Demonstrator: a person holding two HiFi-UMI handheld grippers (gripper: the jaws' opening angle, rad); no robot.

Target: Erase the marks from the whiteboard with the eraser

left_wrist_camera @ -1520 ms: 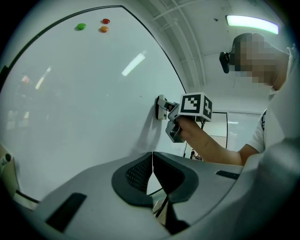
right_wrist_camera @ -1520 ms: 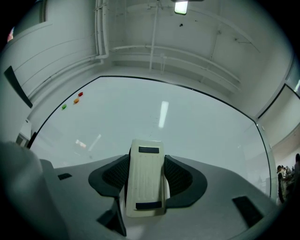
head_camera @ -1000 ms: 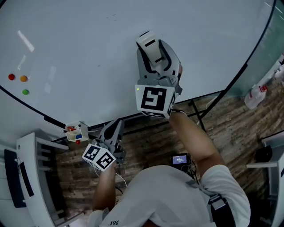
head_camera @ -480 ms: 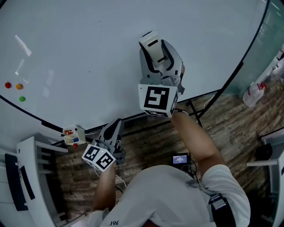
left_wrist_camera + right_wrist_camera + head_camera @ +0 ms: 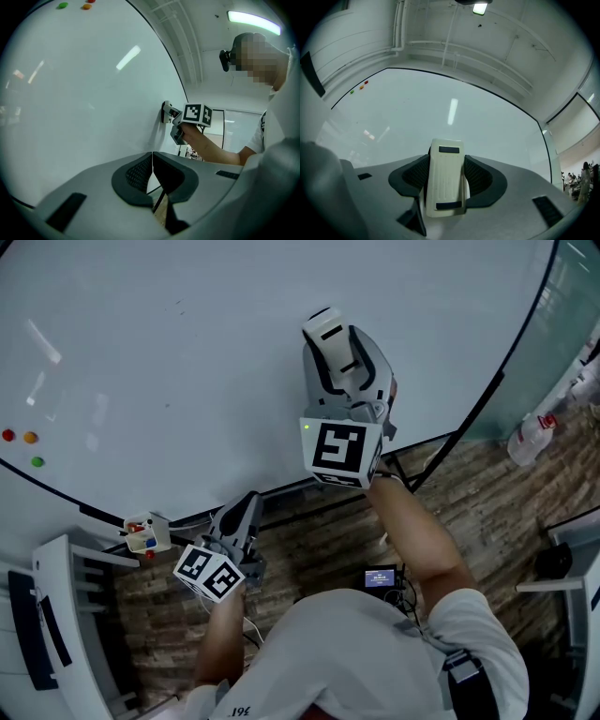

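While tight on one eraser (image 5: 444, 159) at the whiteboard (image 5: 187, 334), right gripper (image 5: 445, 187); left gripper (image 5: 152, 173) jaws together, empty; three coloured dots (image 5: 30, 437).

My grey moulded-plastic right gripper (image 5: 330, 345) carries a white cube with black square markers (image 5: 337, 448) and a small green light (image 5: 307, 427) at one corner. My grey plastic left gripper (image 5: 246, 505) bears a smaller black-and-white marker cube (image 5: 208, 572). Black ribbed pads (image 5: 480, 176) line the jaw hollows. I wear a white short-sleeved T-shirt (image 5: 375, 652), with a dark strap (image 5: 466, 681) on the right shoulder.
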